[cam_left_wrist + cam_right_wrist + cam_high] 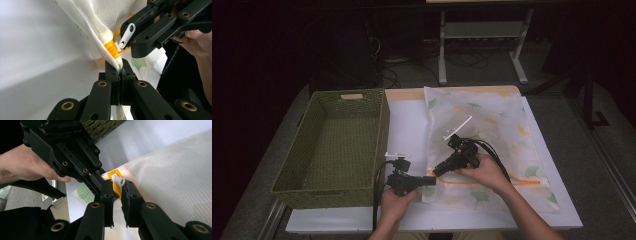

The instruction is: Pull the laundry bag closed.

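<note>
A white mesh bag (492, 130) with green and orange leaf prints lies flat on the white table (407, 125). An orange zipper (492, 182) runs along its near edge. My left gripper (433, 179) is shut on the bag's near-left corner (110, 37), right beside the zipper's orange end (111, 48). My right gripper (437, 171) comes in from the right. Its jaws stand a narrow gap apart, with the white zipper pull (118, 180) at their tips. In the left gripper view the right gripper (128, 40) is close above, the pull (126, 35) resting against its fingertips.
A large green woven basket (385, 130) stands on the left half of the table, beside the bag, with nothing in it. Cables trail from both grippers toward the near edge. Beyond the table are a dark floor and a metal frame (442, 50).
</note>
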Motion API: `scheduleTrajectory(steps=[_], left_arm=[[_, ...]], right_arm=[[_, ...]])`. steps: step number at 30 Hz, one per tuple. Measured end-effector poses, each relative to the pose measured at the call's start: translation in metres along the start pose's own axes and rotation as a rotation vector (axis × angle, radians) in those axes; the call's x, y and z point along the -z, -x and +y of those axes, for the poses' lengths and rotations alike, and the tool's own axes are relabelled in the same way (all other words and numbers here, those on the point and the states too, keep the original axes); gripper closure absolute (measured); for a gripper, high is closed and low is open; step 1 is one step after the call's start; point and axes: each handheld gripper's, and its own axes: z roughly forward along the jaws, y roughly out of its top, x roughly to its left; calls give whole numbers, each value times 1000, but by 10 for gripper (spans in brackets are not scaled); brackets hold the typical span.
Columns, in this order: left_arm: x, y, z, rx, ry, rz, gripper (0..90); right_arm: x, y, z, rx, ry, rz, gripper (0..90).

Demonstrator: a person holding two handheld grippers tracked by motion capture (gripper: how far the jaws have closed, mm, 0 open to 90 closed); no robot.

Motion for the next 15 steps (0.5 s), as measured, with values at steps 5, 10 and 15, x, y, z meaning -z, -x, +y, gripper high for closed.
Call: scheduleTrajectory(steps=[5,10,15], left_arm=[[-1,1,0,-7,-8,2,885],[0,1,0,-12,-8,7,886],[0,2,0,-18,-9,17,886]], right_arm=[[0,1,1,-8,11,4,790],[-2,1,1,-6,14,7,861],[-2,-3,2,-1,23,-9,896]])
